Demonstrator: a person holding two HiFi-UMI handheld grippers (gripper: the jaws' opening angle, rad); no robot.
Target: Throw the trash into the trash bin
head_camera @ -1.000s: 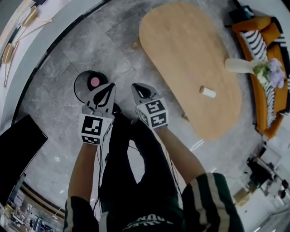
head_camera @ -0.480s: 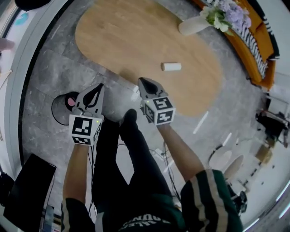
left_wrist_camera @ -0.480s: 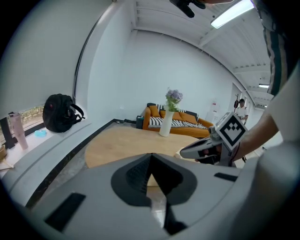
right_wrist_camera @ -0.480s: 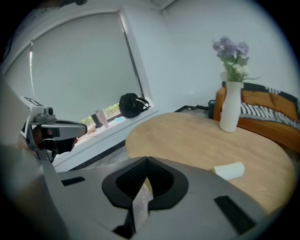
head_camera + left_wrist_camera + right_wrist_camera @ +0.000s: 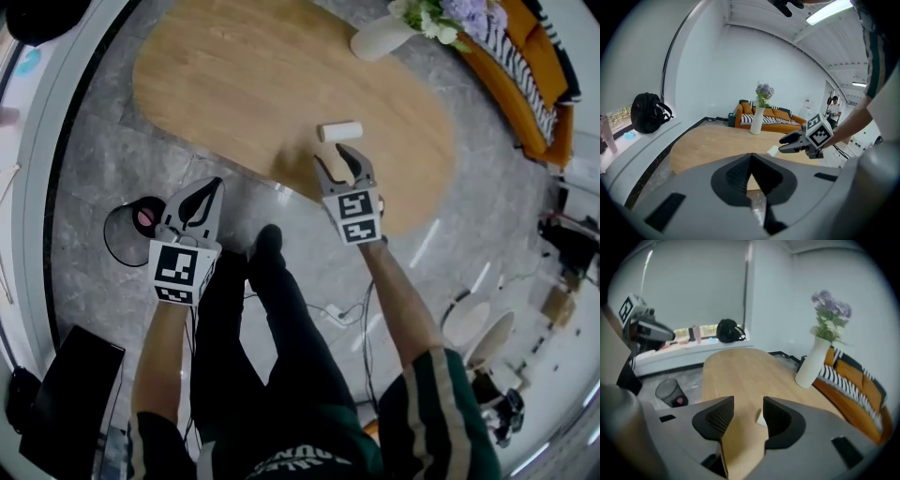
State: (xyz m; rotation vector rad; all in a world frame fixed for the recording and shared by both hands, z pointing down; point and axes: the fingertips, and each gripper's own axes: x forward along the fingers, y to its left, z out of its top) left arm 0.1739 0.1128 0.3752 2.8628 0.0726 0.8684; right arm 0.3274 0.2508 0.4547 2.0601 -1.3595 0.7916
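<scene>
On my right gripper [image 5: 336, 157] the jaws have just been opening, with nothing between them; the white roll [image 5: 339, 131] lies just beyond, on the table [image 5: 244, 84]. My left gripper [image 5: 214, 186] is closed, empty. If I bump the roll, it may roll away

I find nothing fully readable, only cut-off white lettering on the person's dark green striped top [image 5: 298, 461], too partial to spell

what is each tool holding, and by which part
Nothing. The left tool is shut, empty; the right tool has just been opening, nothing between its jaws, short of the white roll.
</scene>
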